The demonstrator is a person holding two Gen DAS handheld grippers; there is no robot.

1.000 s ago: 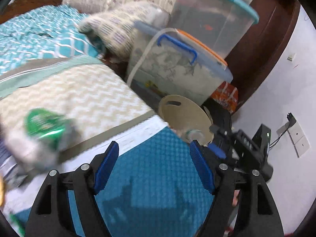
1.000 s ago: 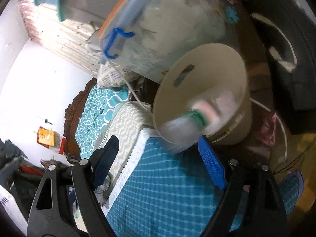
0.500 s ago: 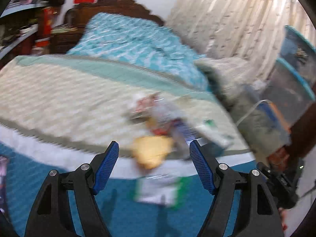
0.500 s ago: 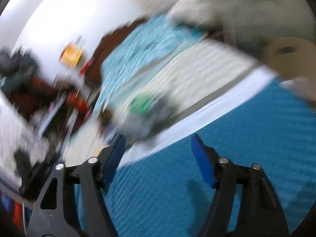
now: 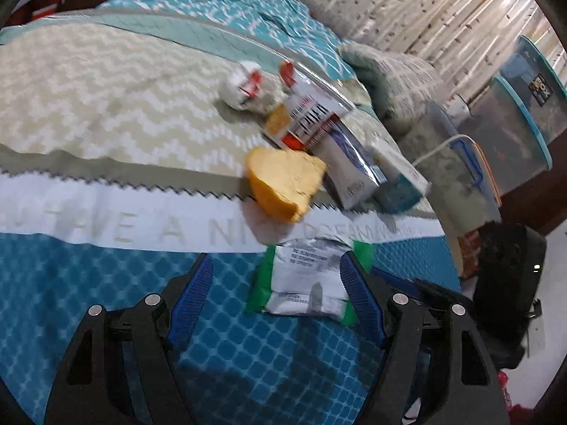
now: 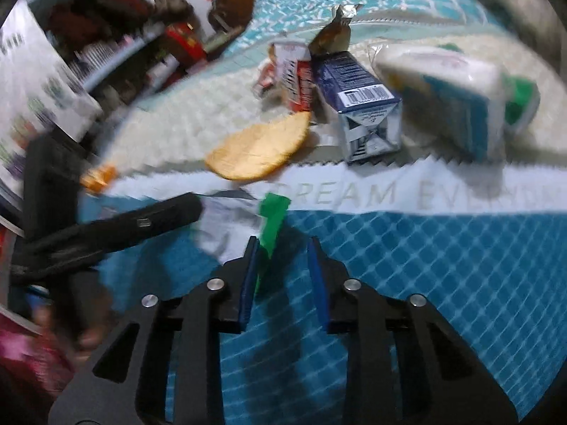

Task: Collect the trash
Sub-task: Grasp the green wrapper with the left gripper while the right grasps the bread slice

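Note:
Trash lies in a heap on the bed: a green-and-silver wrapper (image 5: 304, 276), an orange snack bag (image 5: 285, 180), a blue-and-white carton (image 5: 345, 164), a white-and-teal box (image 5: 398, 177), a red-and-white packet (image 5: 308, 120) and a crumpled white wad (image 5: 248, 86). My left gripper (image 5: 276, 283) is open over the blue mattress edge, its right finger at the wrapper. My right gripper (image 6: 281, 272) is partly closed, with the wrapper's green edge (image 6: 271, 226) between its fingers. The carton (image 6: 358, 106) and orange bag (image 6: 258, 148) lie beyond it.
Clear storage bins (image 5: 510, 131) and a pillow (image 5: 393, 81) stand to the right of the bed. A black bag (image 5: 503, 290) sits on the floor. Cluttered shelves (image 6: 117, 42) are at the left. The left gripper's black arm (image 6: 106, 230) crosses the right wrist view.
Both grippers swung from the bin side to the trash heap on the bed. The right gripper's fingers have narrowed around the wrapper's green edge.

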